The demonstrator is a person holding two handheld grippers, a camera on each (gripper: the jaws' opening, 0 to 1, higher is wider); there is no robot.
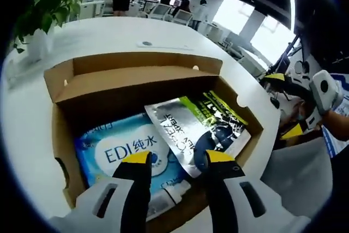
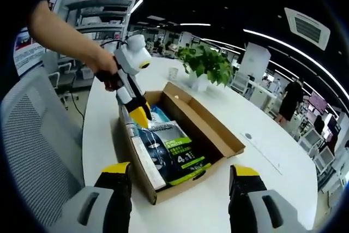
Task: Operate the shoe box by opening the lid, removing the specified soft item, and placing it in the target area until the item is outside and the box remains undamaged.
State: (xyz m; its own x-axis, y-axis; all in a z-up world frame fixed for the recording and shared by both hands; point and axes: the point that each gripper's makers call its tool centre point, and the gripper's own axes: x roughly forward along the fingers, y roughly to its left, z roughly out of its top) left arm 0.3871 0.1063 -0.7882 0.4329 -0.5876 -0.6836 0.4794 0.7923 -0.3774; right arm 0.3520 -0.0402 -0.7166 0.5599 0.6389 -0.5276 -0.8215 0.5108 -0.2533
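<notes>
On table: open shoe box (image 1: 136, 83) | holds wipes pack (image 1: 117, 154), foil pouch (image 1: 188, 126) | both claws agape, empty

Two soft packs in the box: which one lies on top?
The silver and green pouch lies on top, its edge overlapping the blue EDI wipes pack, which lies flat beneath it in the shoe box.

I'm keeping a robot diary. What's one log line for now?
brown cardboard shoe box: open | left gripper: open over silver-green pouch | right gripper: open, clear
</notes>
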